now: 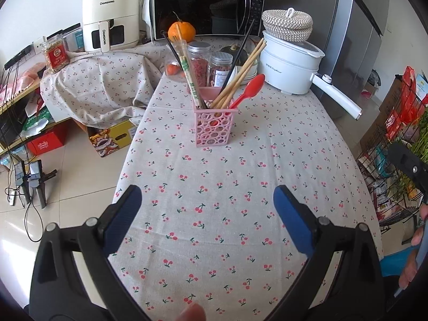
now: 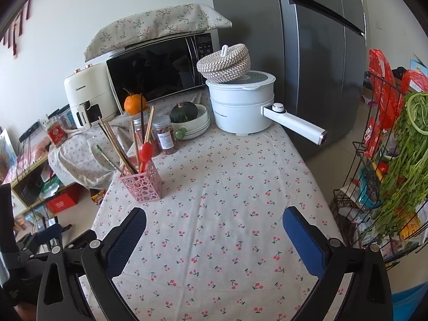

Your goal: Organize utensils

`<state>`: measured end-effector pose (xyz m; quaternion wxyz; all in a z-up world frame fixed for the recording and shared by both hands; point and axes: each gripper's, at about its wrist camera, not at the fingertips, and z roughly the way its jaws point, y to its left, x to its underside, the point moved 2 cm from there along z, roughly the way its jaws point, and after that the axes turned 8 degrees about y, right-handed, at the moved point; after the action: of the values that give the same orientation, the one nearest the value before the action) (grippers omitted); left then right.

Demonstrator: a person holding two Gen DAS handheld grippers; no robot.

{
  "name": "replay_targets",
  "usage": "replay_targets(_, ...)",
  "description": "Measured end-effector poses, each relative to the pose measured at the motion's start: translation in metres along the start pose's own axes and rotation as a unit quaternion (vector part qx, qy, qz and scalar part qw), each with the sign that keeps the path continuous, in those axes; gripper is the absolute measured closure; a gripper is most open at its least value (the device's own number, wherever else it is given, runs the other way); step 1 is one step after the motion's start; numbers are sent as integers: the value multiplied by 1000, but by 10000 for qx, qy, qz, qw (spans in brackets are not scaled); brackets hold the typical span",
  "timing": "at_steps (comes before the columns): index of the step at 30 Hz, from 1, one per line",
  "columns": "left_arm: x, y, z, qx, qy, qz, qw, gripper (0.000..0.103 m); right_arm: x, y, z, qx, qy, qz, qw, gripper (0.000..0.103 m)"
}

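A pink perforated utensil holder [image 1: 215,125] stands upright on the cherry-print tablecloth [image 1: 240,214]. It holds several wooden chopsticks [image 1: 240,77], black chopsticks and a red plastic spoon [image 1: 250,88]. My left gripper [image 1: 207,200] is open and empty, low over the cloth, well short of the holder. In the right wrist view the holder [image 2: 141,184] sits to the left, with the red spoon [image 2: 145,152] in it. My right gripper [image 2: 214,222] is open and empty over the cloth, to the right of the holder.
Two jars [image 1: 208,64], a white electric pot [image 1: 289,64] with a long handle, a bowl with a green squash [image 2: 187,117], an orange [image 1: 181,30], a microwave [image 1: 206,2] and an air fryer [image 1: 111,16] stand at the back. A fridge [image 2: 307,53] and a wire rack [image 2: 379,174] are on the right.
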<state>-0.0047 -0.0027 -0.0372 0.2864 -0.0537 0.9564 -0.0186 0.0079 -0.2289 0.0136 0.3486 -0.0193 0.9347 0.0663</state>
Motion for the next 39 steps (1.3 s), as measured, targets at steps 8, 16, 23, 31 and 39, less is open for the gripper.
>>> replay_targets(8,2,-7,-7,-126,-247,26,9996,4,4,4,10,47,206,-136,9997,0)
replay_targets(16,3,-8,-8,-10,-283,8,9996,4,5,4,15,55,278,-102,9995,0)
replay_targets(23,4,-9,-9,28,-302,6,9995,4,7,5,19,54,360,-131,9993,0)
replay_targets(31,4,-8,-11,49,-330,-7,9994,4,7,4,21,53,386,-106,9992,0)
replay_targets(39,2,-10,-12,95,-344,-25,9994,3,8,4,22,47,413,-120,9991,0)
